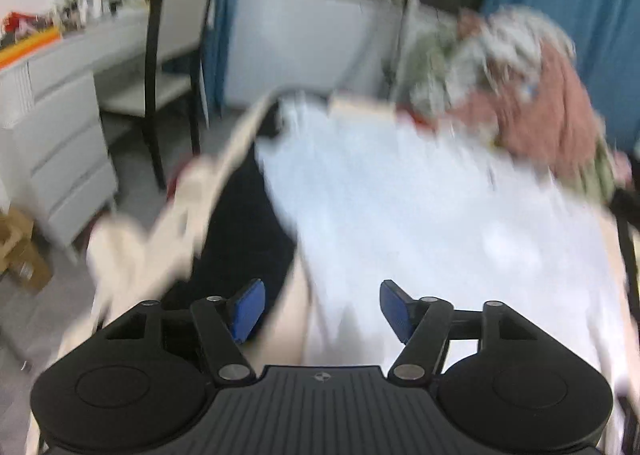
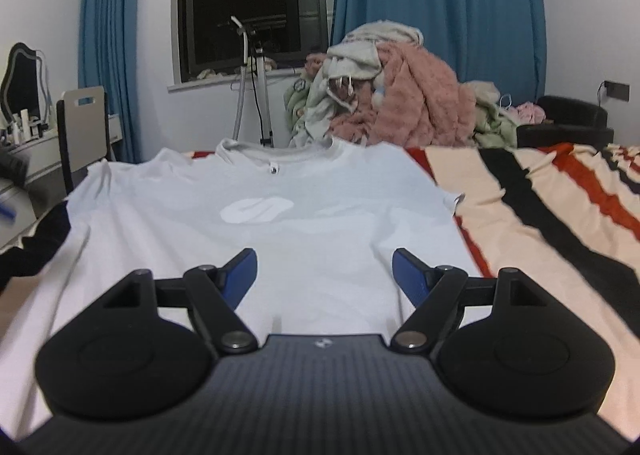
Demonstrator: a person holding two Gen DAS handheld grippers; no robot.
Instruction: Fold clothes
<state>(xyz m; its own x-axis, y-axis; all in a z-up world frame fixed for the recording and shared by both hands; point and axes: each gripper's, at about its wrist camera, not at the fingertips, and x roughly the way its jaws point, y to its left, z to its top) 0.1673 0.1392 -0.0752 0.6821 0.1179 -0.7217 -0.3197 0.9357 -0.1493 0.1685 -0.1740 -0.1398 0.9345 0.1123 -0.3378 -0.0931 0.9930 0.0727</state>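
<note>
The white T-shirt [image 2: 256, 223] lies spread flat on the bed, collar toward the far edge by the window and hem toward the near edge, with a pale logo on its chest. Its right sleeve reaches out over the striped blanket [image 2: 560, 215] that covers the bed; the left side runs to the bed's left edge, where a dark garment [image 1: 244, 223] lies beside it. No fold shows in the shirt yet: both sleeves are out and the body is at full length, so by my reading the folding proper has not begun and every fold is left to make.

The right tool [image 2: 325, 275] hovers low over the hem at the near edge, its blue pads wide apart and nothing between them. The left tool [image 1: 320, 305] is over the shirt's left side, jaws also apart and holding nothing; that view is heavily blurred, so its exact height above the cloth cannot be told.

Beyond the shirt, at the far edge of the bed, a pile of clothes [image 2: 400, 103] waits, pink and pale green among them. A chair [image 2: 82, 127] stands off the bed's left side.
</note>
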